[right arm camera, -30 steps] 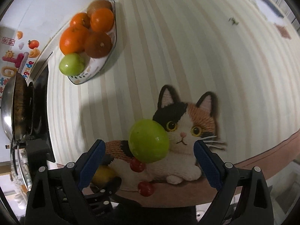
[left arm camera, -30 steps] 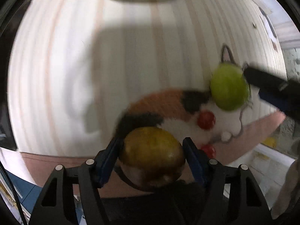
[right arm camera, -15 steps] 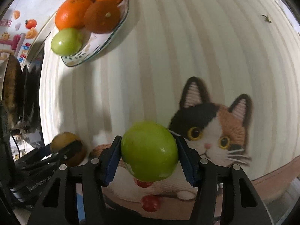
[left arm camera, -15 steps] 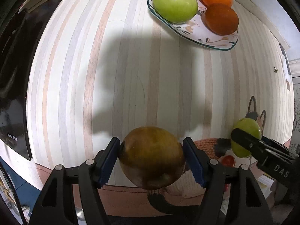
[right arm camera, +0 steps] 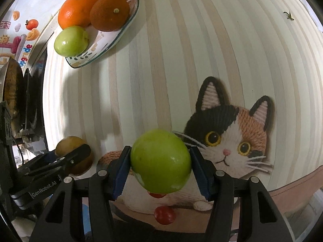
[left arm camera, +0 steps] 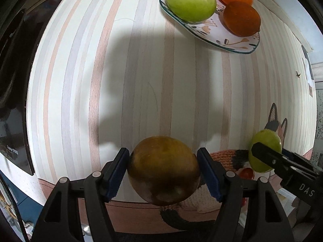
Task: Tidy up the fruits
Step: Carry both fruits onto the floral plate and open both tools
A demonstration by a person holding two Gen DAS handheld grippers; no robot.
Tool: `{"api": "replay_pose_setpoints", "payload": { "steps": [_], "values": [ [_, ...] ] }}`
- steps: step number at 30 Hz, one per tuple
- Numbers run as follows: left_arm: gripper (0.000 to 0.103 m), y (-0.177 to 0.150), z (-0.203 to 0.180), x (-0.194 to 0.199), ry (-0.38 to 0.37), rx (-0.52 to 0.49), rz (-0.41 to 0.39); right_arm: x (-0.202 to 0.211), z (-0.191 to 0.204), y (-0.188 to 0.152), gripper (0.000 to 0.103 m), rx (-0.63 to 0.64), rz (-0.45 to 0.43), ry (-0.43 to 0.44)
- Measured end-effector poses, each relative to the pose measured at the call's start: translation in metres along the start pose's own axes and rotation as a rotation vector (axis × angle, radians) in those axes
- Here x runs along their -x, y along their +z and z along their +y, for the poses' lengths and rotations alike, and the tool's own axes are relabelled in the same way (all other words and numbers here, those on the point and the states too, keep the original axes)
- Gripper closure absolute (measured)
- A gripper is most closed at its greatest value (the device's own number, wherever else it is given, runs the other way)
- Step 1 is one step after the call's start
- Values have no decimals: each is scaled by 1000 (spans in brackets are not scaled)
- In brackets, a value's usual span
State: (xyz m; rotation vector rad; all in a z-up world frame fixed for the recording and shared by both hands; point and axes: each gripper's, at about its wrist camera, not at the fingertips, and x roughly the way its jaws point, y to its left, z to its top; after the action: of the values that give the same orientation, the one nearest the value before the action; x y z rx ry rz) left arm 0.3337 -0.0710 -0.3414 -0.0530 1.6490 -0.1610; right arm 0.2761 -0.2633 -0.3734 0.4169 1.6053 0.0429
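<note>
My left gripper [left arm camera: 163, 171] is shut on a brownish-yellow round fruit [left arm camera: 163, 169], held above the striped table. My right gripper [right arm camera: 160, 163] is shut on a green apple [right arm camera: 160, 161], held above the cat mat [right arm camera: 226, 147]. Each gripper shows in the other's view: the right one with its apple [left arm camera: 264, 151], the left one with its brown fruit [right arm camera: 74, 155]. A floral plate [left arm camera: 220, 38], also in the right wrist view [right arm camera: 105, 46], stands at the far side with a green apple [left arm camera: 189, 0] and several oranges [left arm camera: 241, 18].
Small red tomatoes [right arm camera: 164, 211] lie on the cat mat near the table's front edge. A black appliance [left arm camera: 14, 70] stands at the left edge. A pan [right arm camera: 11, 92] shows at the far left in the right wrist view.
Both grippers have lifted off the mat and moved toward the plate, which is nearer now. The right gripper, open a second ago, has shut on the green apple.
</note>
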Motion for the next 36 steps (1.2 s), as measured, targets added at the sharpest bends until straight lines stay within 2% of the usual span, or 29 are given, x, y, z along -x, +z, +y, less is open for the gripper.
{"api": "replay_pose_setpoints", "payload": {
  "steps": [6, 12, 19, 25, 28, 31, 34, 36],
  "values": [
    [36, -1, -17, 8, 15, -37, -21, 4, 4, 3, 43, 26, -17, -23],
    [36, 10, -18, 27, 3, -38, -59, 5, -4, 7, 43, -3, -16, 14],
    [36, 34, -21, 58, -43, -33, -104, 11, -5, 11, 43, -7, -22, 44],
    [36, 53, -27, 89, -106, -35, -136, 39, 8, 35, 43, -10, -85, 116],
    [36, 77, -31, 113, -136, -46, -173, 61, 16, 58, 43, -13, -136, 162],
    [36, 116, -36, 138, -156, -55, -215, 79, 23, 88, 43, -27, -186, 205],
    [36, 153, -41, 159, -143, -80, -273, 94, 33, 118, 43, -30, -248, 224],
    [36, 175, -44, 160, -135, -106, -291, 97, 39, 138, 43, -27, -272, 230]
  ]
}}
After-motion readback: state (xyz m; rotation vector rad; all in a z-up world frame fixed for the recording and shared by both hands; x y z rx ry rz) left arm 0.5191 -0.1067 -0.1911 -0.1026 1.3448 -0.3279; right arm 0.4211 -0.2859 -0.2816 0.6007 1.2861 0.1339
